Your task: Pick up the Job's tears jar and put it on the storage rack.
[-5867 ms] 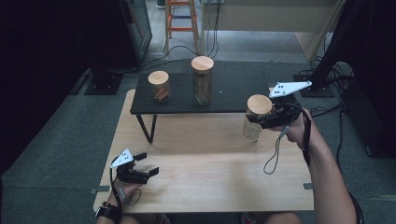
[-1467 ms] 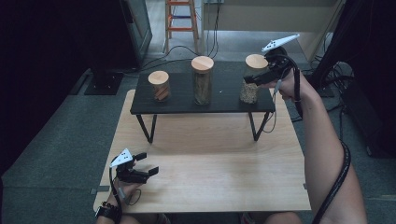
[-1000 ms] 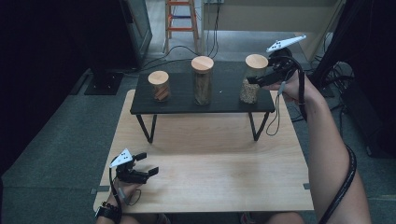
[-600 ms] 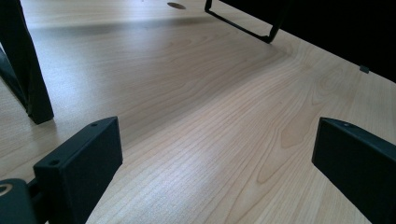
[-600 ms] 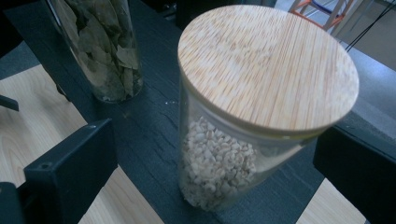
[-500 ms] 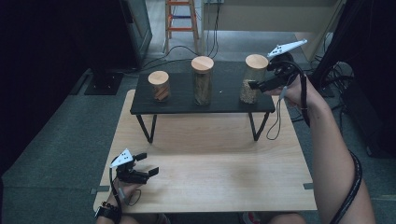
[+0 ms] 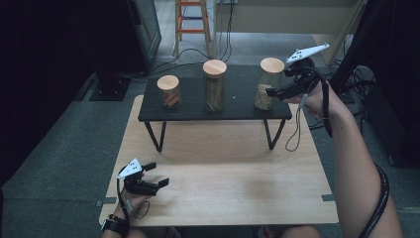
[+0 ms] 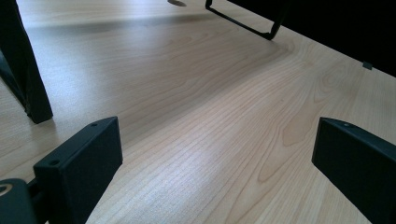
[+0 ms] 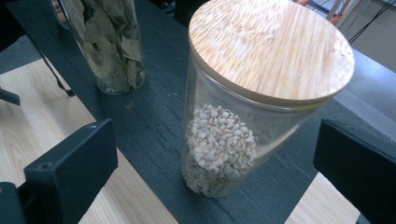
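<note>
A glass jar of pale grains [image 7: 266, 94] with a wooden lid stands at the right end of the black shelf [image 7: 237, 101]. My right gripper [image 7: 275, 91] hovers just right of it, open, jaws apart from the glass. In the right gripper view the grain jar [image 9: 243, 116] stands on the shelf [image 9: 154, 121] ahead of the wide-open right gripper [image 9: 215, 140]. My left gripper [image 7: 157, 174] rests open at the wooden table's near left corner. In its own view the left gripper [image 8: 215, 158] has only bare wood between its jaws.
A tall jar of dried leaves [image 7: 215, 89] stands mid-shelf and shows again as the leaf jar [image 9: 112, 42]. A short jar [image 7: 169, 91] is at the shelf's left end. The wooden table [image 7: 223, 178] lies in front. A ladder [image 7: 193, 20] and cables sit on the floor behind.
My right gripper carried the grain jar from the table up onto the shelf's right end, let go of it and drew back a little to the right. The left gripper stayed still.
</note>
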